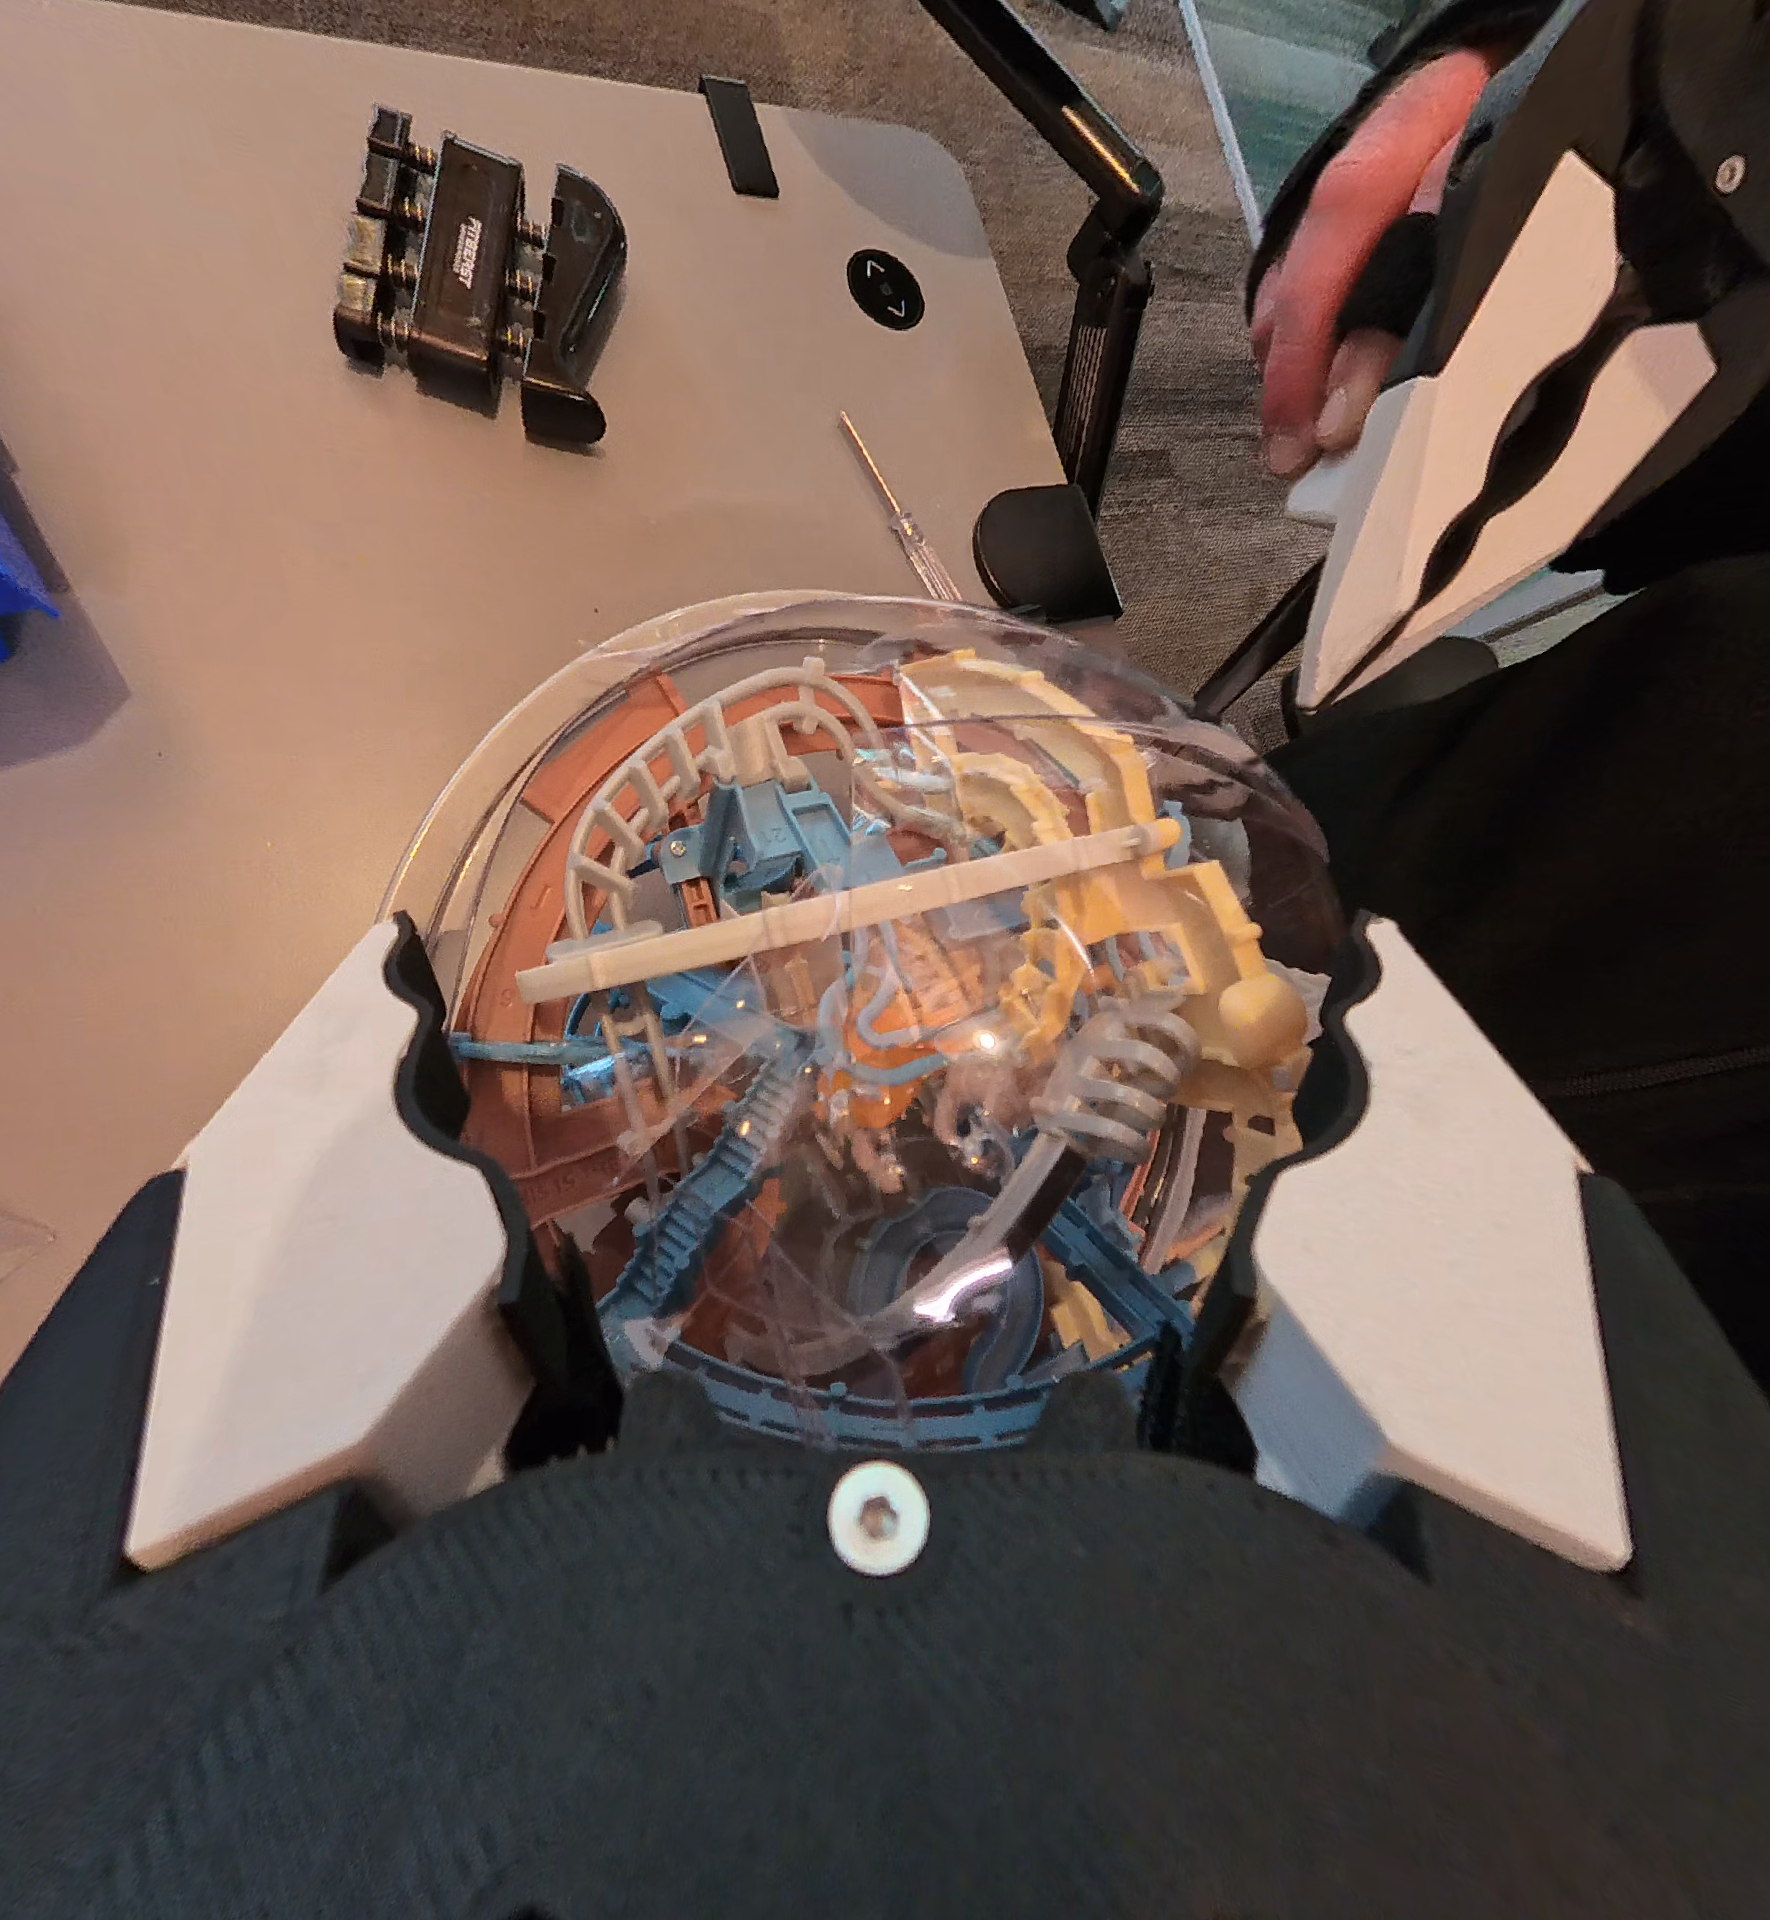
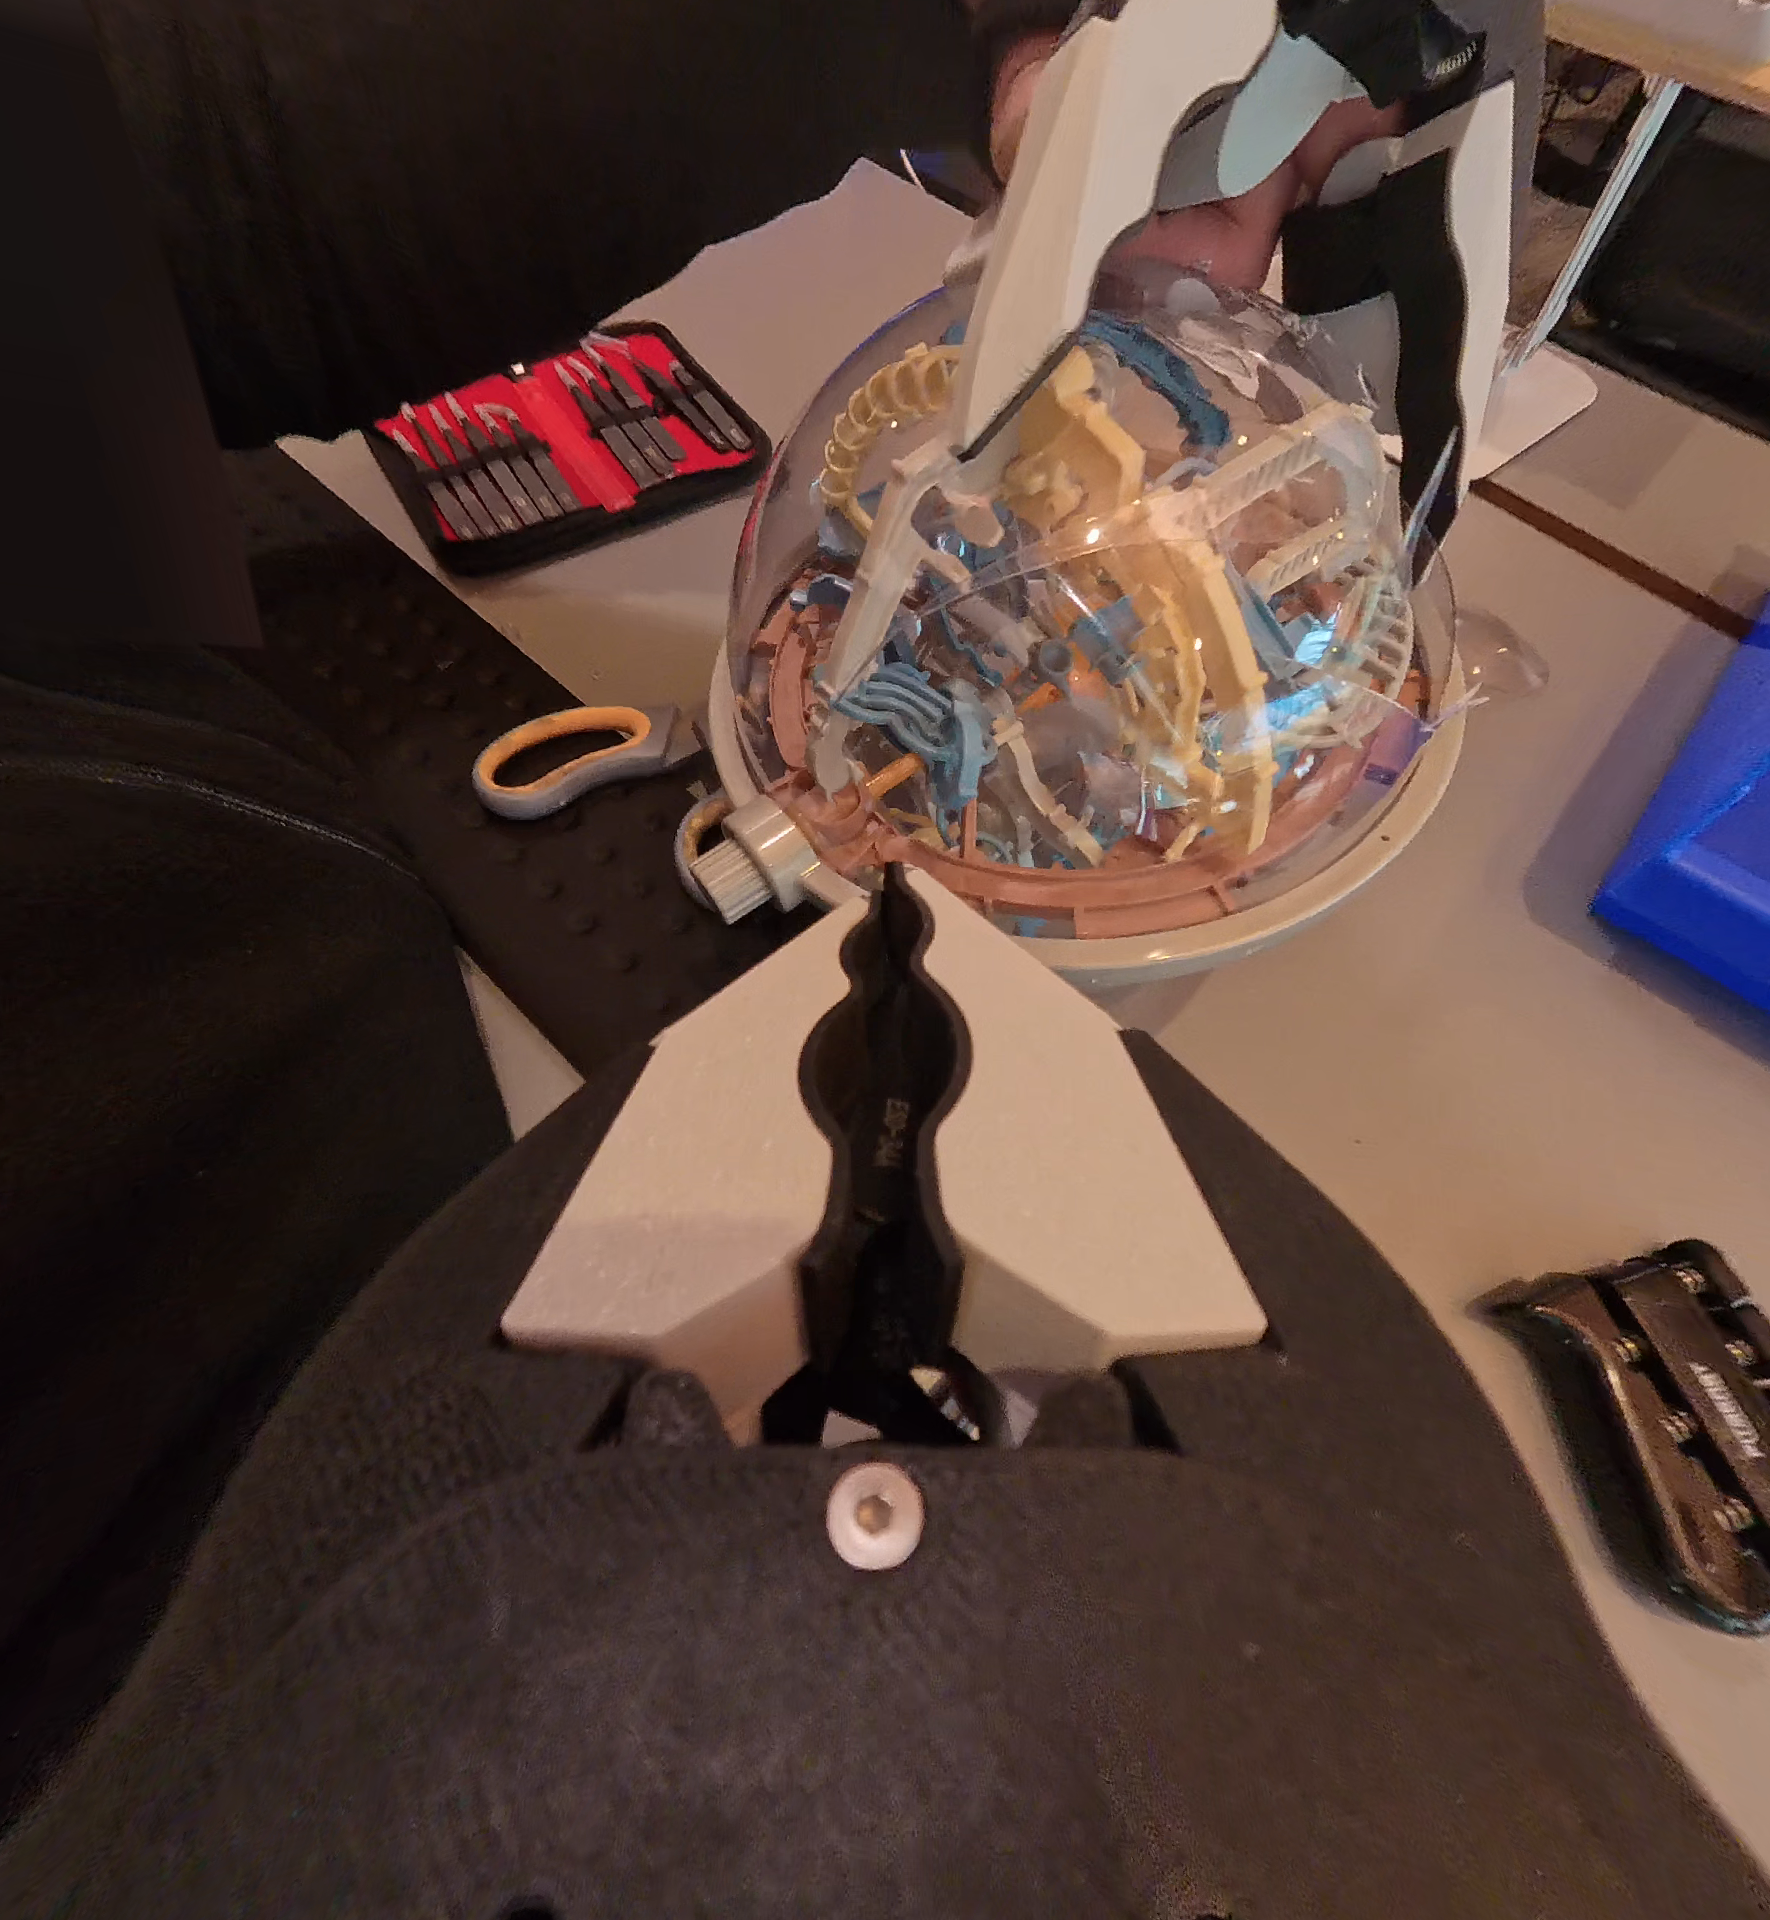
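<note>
Left gripper (image 1: 881, 935) is clamping the clear maze ball (image 1: 756, 1039), its two white fingers spread wide and pressing on opposite sides of the dome. The ball is sitting on a pale ring base (image 2: 1224, 940) on the table (image 1: 237, 644), close to the table's edge. Its clear shell is looking cracked, with colored tracks showing inside.

Right gripper (image 2: 891, 883) is squeezing together on black tweezers (image 2: 886, 1132). Their tip is pointing at the low rim of the ball, just beside a grey ribbed knob (image 2: 756, 857) that is sticking out of the ball. I cannot tell whether the tip is touching.

Near the ball, grey and orange scissors (image 2: 569, 758) are lying on the knob side, and a red-lined case of tweezers (image 2: 569, 447) is lying open beyond them. A blue bin (image 2: 1743, 831) is standing on the opposite side of the ball, and a black hand-grip tool (image 2: 1691, 1423) is lying well apart from it.

Only the right wrist view is showing the tweezers, the knob, the base, the scissors and the case. Only the left wrist view is showing the thin screwdriver (image 1: 896, 509) lying just beyond the ball and the round control button (image 1: 886, 291) set in the table farther out. There the right gripper is hanging off to one side, above the ball.
</note>
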The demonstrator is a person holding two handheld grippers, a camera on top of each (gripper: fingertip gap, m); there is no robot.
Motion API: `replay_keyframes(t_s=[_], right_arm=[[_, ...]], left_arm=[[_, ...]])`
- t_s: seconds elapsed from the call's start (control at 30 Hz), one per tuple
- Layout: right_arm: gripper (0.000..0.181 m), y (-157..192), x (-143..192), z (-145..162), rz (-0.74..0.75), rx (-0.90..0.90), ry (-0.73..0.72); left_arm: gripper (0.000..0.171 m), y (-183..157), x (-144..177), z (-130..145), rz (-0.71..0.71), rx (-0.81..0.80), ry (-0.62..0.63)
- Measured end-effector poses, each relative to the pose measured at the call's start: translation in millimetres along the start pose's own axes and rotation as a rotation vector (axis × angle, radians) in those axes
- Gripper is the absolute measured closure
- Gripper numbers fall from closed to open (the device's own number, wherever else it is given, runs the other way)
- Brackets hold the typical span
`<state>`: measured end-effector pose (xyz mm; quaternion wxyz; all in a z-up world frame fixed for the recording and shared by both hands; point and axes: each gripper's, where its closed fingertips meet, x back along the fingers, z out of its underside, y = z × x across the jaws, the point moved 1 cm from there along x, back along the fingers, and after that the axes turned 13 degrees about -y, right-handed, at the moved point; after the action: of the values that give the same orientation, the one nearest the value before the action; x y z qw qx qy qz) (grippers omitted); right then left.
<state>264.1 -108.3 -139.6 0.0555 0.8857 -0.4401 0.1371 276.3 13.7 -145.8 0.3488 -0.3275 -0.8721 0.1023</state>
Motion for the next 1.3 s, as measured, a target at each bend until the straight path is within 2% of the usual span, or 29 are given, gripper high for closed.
replay_keyframes(t_s=[0.23,0.67,0.9,1.13,1.3], right_arm=[[0.181,-2,4,10,0.048,0.009,-0.022],[0.181,0,-5,16,0.051,0.026,-0.034],[0.181,7,-12,8,0.069,0.116,-0.058],[0.181,22,-30,18,0.019,0.214,-0.007],[0.181,24,-30,24,-0.017,0.229,-0.031]], left_arm=[[0.014,-5,-6,-2,-0.008,-0.029,0.011],[0.017,-10,-16,-8,-0.014,-0.067,0.031],[0.018,-9,-16,-10,-0.011,-0.051,0.008],[0.015,-6,-20,-11,-0.028,-0.044,0.033],[0.014,-8,-23,-10,-0.044,-0.060,0.053]])
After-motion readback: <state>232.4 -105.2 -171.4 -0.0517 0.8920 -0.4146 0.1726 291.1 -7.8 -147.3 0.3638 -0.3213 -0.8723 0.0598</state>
